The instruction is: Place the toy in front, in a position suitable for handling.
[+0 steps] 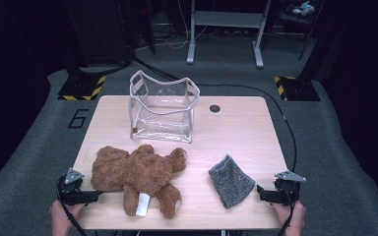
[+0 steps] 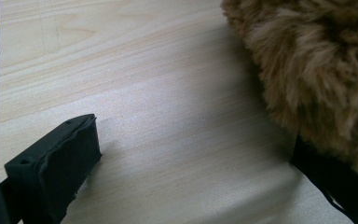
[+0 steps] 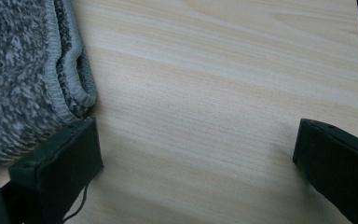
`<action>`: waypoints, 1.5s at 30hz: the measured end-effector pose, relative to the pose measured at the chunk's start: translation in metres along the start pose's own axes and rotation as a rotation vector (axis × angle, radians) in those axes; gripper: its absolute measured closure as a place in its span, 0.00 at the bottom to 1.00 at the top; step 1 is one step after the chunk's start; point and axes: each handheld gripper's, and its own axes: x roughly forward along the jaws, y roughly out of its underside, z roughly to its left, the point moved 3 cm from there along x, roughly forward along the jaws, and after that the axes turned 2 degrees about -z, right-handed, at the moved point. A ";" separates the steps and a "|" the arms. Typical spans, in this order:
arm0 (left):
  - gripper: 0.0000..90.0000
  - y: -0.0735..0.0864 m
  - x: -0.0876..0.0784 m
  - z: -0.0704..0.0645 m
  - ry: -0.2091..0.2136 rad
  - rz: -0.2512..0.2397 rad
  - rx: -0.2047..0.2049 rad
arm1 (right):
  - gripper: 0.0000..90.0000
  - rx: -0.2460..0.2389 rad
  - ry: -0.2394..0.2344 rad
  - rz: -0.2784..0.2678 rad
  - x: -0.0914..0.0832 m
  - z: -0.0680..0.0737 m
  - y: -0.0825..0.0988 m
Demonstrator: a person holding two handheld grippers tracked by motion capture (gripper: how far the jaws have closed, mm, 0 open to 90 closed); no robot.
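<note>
One brown plush bear [image 1: 135, 177] with shaggy fur lies on its side; one folded grey knit cloth [image 1: 231, 181] lies near it. Left gripper [image 1: 94, 195] and right gripper [image 1: 261, 192]: jaws released, grasping nothing. One clear bag [image 1: 163, 105] stands behind.

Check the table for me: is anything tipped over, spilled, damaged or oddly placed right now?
Nothing spilled or broken. The teddy bear lies sprawled on the table, one leg reaching the near edge. The clear bag stands upright and open, its rim sagging. The grey cloth lies folded, askew to the edge.
</note>
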 end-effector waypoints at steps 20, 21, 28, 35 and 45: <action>0.00 0.000 -0.001 0.000 0.000 0.007 0.001 | 0.00 -0.008 0.000 -0.003 0.000 0.000 0.000; 0.00 0.000 -0.001 0.000 0.002 0.011 0.002 | 0.00 -0.008 0.000 -0.003 0.000 0.000 0.000; 0.00 0.000 -0.001 0.000 0.001 0.006 0.001 | 0.00 -0.005 0.002 -0.003 0.000 0.000 0.000; 0.00 0.000 0.000 0.000 -0.001 -0.004 -0.007 | 0.00 0.003 0.009 -0.002 0.000 0.000 0.000; 0.01 0.000 0.000 0.000 -0.002 0.003 -0.005 | 0.00 0.045 -0.020 -0.043 -0.019 0.003 -0.013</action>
